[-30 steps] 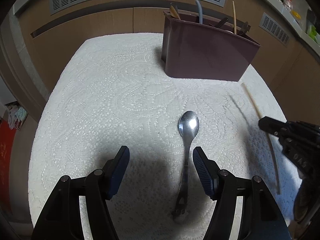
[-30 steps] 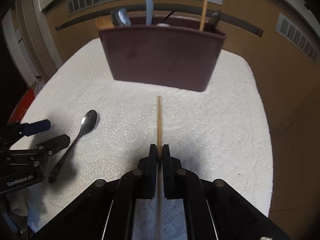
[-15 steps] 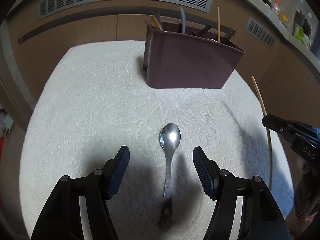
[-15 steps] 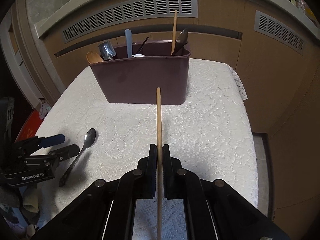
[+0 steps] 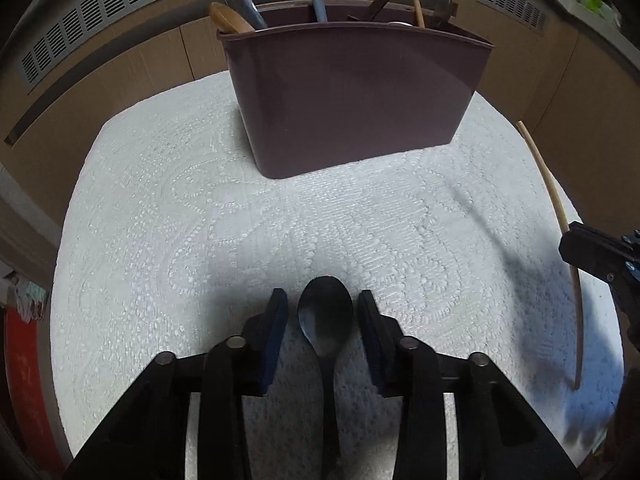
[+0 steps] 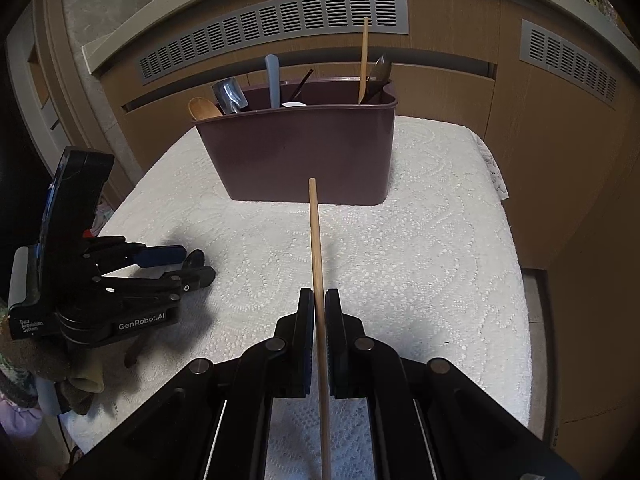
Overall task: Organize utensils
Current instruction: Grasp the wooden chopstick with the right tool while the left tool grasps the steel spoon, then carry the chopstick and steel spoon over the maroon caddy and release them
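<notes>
- One spoon [image 5: 325, 322] lies on the white lace cloth [image 5: 160, 216] that covers the bench, near the bench's front edge; its bowl points toward the bin [image 5: 352, 100] and its handle runs back under the left hand-held gripper [image 5: 323, 312].
- The left hand-held gripper is open, one finger on each side of the spoon's bowl and just beside it; I cannot tell whether either pad touches it.
- One loose chopstick [image 6: 318, 276] is clamped in the right hand-held gripper [image 6: 316, 312], whose jaws are closed on it; the stick's tip points toward the bin and ends short of its front wall.
- In the left view the same chopstick shows at the bench's right edge, lifted off the cloth and casting a shadow.
- One maroon bin stands at the bench's back edge, well apart from both grippers.
- In the bin stand one wooden spoon [image 6: 204, 107], one metal scoop [image 6: 231, 94], one grey handle [image 6: 273, 80], one upright chopstick [image 6: 364, 60], and some dark utensils I cannot tell apart.
</notes>
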Demonstrator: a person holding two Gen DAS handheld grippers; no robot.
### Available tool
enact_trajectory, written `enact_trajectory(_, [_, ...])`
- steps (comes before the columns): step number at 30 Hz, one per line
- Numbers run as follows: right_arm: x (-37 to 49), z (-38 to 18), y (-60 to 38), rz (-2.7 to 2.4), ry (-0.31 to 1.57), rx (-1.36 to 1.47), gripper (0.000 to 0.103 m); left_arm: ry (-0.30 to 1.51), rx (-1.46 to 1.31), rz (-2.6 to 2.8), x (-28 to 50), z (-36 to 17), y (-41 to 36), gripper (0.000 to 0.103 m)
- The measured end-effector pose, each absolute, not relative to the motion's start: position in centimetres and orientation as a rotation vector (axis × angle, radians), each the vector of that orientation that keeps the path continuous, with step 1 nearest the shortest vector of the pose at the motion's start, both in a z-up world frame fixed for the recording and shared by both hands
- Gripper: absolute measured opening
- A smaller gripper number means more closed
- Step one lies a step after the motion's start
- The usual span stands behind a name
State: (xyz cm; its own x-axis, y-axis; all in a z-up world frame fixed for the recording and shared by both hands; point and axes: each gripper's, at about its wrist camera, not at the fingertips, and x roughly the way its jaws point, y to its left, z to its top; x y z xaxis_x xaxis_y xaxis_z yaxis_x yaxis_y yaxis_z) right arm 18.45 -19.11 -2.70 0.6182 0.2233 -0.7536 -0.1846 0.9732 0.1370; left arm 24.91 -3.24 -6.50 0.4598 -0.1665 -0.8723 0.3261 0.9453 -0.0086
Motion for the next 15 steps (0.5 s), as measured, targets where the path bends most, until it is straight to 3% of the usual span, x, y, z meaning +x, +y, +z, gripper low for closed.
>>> enact_trajectory(6, [18.6, -2.6, -19.0, 0.237, 0.879, 0.051, 0.005, 1.033, 0.146, -0.341, 24.2, -6.0, -3.1, 0.029])
enact_trajectory(15, [17.2, -0.6, -19.2, 0.242, 0.827, 0.06, 0.005, 0.866, -0.041, -0.401, 19.0, -2.0, 0.2, 0.029])
